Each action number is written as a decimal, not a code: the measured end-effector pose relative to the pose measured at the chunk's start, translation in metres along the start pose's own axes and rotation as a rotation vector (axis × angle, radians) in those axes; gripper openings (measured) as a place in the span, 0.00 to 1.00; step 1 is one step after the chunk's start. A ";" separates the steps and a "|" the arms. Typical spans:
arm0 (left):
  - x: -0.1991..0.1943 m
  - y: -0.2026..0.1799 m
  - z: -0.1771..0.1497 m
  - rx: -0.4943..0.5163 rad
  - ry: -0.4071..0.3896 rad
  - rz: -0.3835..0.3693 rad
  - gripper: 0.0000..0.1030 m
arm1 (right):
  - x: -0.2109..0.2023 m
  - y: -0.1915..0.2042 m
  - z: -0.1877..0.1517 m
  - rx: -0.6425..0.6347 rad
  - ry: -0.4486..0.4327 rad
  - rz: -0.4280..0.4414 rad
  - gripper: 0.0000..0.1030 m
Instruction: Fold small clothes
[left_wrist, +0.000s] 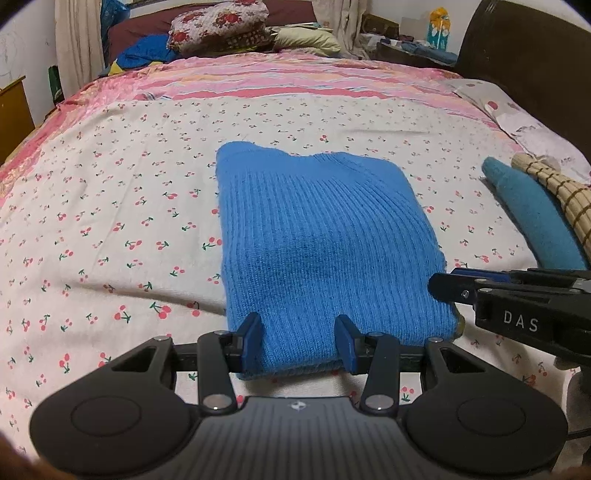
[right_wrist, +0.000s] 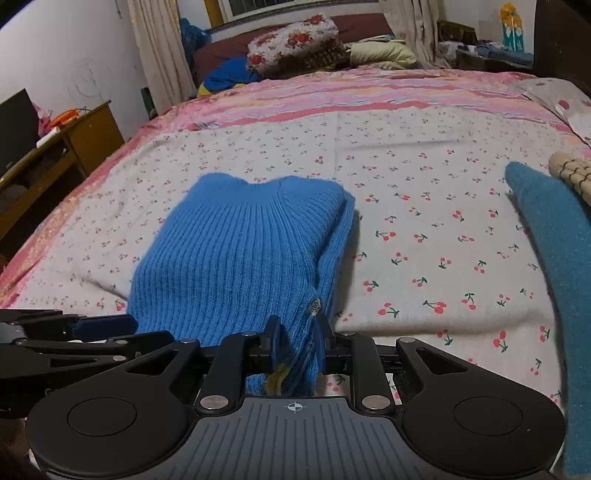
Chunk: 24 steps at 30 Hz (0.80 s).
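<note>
A blue ribbed knit sweater lies folded into a rectangle on the cherry-print bedsheet. My left gripper is at its near edge, fingers apart with the near fold of the sweater lying between them. My right gripper is shut on the sweater's near right corner, bunching the fabric between its blue fingers. The right gripper also shows in the left wrist view at the sweater's right corner. The left gripper shows at the left edge of the right wrist view.
A teal knit garment and a beige striped one lie at the right of the bed. Pillows and bedding are piled at the far end. A dark headboard is at the right, a wooden desk at the left.
</note>
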<state>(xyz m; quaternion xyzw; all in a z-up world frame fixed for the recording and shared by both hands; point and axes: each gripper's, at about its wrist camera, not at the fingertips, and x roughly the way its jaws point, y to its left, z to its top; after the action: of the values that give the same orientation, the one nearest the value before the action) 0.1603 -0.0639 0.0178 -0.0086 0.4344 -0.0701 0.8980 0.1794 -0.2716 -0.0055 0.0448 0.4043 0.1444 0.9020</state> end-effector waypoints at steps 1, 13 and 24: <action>0.000 -0.001 0.000 0.003 0.000 0.002 0.48 | 0.000 0.000 0.000 0.000 -0.002 0.001 0.20; -0.003 -0.002 -0.003 0.004 0.009 0.015 0.52 | -0.007 0.002 -0.002 0.013 -0.011 0.014 0.22; -0.021 0.018 -0.009 -0.044 -0.035 0.022 0.54 | -0.014 0.001 -0.007 0.044 -0.015 0.009 0.25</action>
<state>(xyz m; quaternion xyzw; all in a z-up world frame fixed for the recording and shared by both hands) 0.1429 -0.0428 0.0269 -0.0246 0.4199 -0.0506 0.9058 0.1652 -0.2752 0.0000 0.0674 0.4006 0.1392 0.9031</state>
